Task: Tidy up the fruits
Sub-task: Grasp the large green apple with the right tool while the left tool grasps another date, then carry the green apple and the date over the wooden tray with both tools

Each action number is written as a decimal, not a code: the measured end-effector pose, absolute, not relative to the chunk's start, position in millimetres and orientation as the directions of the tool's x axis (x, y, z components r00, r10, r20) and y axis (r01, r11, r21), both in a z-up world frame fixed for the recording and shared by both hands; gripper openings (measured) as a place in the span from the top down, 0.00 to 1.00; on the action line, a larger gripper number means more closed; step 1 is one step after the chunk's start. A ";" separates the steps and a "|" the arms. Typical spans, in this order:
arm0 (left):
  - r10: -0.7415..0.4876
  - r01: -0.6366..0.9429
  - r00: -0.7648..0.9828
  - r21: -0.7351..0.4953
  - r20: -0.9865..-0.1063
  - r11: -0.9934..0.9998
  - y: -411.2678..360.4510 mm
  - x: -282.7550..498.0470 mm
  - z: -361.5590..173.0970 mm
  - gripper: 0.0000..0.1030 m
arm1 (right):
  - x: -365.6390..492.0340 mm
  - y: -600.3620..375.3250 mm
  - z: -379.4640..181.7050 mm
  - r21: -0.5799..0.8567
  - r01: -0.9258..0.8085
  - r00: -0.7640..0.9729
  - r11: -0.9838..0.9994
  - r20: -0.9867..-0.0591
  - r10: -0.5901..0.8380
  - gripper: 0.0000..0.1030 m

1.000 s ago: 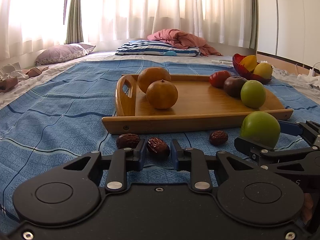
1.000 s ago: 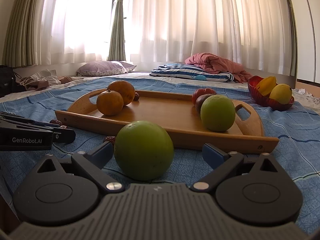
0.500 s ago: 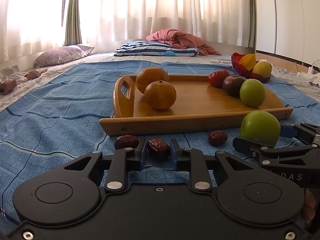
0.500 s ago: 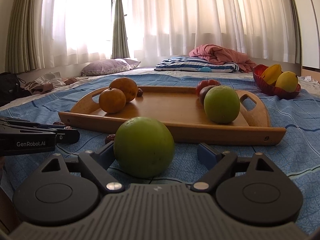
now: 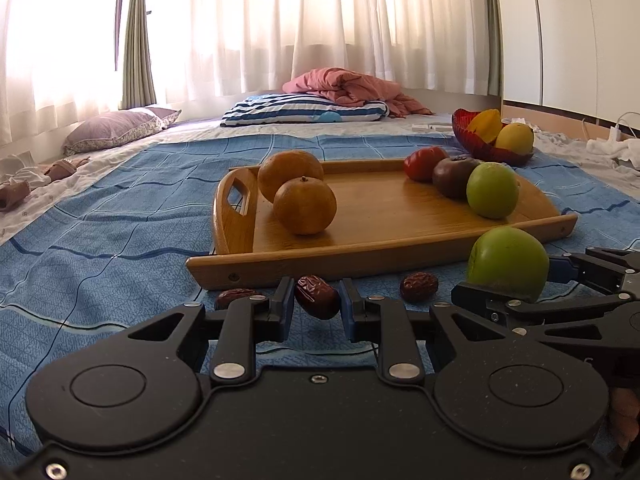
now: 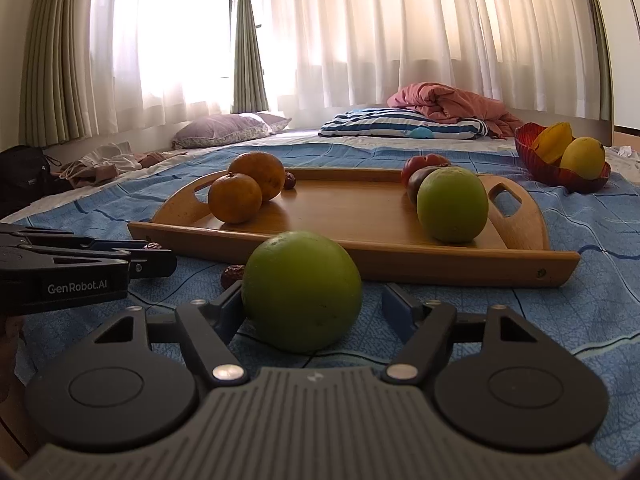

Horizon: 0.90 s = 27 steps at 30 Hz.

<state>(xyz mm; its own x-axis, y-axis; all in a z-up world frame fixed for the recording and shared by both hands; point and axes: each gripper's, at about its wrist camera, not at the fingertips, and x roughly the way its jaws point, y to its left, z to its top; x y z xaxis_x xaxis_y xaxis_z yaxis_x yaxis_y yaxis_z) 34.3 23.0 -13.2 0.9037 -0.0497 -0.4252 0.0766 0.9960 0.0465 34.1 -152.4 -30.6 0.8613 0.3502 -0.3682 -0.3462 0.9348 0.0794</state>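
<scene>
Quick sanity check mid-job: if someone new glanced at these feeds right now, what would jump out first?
Probably the green apple on the blue bedspread, sitting between the closing jaws of the right tool. Next, the left tool shut on a dark red date just in front of the wooden tray. On the tray, two oranges sit at one end and a second green apple at the other.

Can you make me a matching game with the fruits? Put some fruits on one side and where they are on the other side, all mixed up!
Things:
1. two oranges
2. yellow fruit
3. wrinkly date
4. near green fruit

Places:
A. between the closing right gripper fingers
B. pinched in the left gripper
C. in the red bowl
D. on the wooden tray

Pairs: 1-D, 2-C, 3-B, 4-A
</scene>
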 end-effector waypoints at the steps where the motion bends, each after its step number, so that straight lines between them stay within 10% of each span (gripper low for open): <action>1: -0.053 0.081 0.906 0.050 -0.421 0.995 21.5 33.7 -11.8 0.78 | 33.0 -151.5 -30.0 0.074 -0.348 0.861 0.934 -0.369 0.350 0.31; 27: -0.126 0.155 0.921 0.051 -0.368 0.987 6.5 61.9 21.5 0.78 | 26.5 -155.9 0.0 0.088 -0.320 0.889 0.943 -0.317 0.331 0.41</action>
